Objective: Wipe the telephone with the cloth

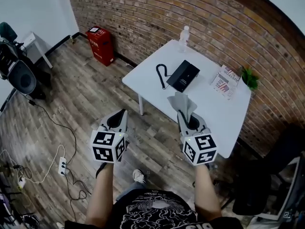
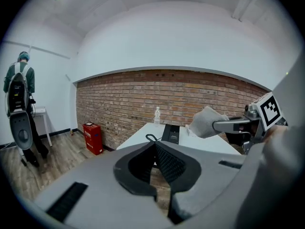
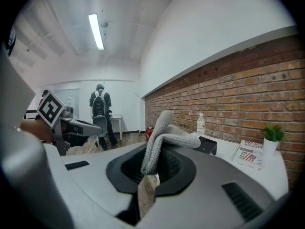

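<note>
While the right tongs (image 1: 183, 114) pinch the cloth (image 1: 182, 102) by one fold, it may slip during wiping; left tongs (image 1: 123, 112) clenched, empty, so the telephone (image 1: 183, 75) could slide.

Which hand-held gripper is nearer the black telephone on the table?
Right. The right hand-held gripper, clamping the cloth, is at the table's near edge, facing the telephone. The left hand-held gripper is farther off, over the floor.

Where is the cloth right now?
Head view, right side: the grey cloth is pinched in the right gripper, over the white table's near edge, short of the telephone.
</note>
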`<state>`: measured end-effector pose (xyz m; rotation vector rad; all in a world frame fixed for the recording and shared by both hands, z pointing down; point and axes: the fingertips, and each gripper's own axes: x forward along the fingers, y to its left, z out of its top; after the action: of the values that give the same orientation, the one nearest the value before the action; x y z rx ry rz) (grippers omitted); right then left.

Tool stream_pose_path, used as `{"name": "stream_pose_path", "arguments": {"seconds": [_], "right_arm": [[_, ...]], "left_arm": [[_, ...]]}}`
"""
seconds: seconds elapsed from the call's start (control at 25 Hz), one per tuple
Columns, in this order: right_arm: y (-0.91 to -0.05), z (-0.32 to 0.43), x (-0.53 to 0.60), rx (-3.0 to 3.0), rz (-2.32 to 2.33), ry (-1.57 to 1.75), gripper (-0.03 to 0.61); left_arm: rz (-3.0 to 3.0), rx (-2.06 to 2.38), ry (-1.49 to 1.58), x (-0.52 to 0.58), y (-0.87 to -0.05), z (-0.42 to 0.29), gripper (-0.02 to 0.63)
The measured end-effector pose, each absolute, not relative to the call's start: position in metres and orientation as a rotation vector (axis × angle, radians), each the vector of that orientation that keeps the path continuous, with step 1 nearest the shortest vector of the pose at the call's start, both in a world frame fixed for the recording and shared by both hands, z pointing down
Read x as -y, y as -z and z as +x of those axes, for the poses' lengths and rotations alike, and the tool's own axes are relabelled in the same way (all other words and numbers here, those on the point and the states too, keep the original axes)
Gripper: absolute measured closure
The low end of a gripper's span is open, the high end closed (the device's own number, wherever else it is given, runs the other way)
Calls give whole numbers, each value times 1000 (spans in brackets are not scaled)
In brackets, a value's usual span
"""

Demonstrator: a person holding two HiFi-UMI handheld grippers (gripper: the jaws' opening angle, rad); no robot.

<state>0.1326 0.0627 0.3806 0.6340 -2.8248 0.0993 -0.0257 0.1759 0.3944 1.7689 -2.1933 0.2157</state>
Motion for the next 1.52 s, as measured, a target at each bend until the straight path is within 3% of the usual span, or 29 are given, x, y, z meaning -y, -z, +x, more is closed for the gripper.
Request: {"name": "stream_pose_path", "arguments": {"seconds": [0.36,0.92,1.52], "right_arm": [[-383,83,-50,2786,734,-107,566],[-392,56,-10,2742,820,-89,566],[-416,33,145,2687,892,-129,566]], "left_arm": [[1864,2104,-214,-148,-402,-80,607],[1944,1999,-216,-98,-423,-103,607],[1986,1924,-298,56,-441,-130,607]]}}
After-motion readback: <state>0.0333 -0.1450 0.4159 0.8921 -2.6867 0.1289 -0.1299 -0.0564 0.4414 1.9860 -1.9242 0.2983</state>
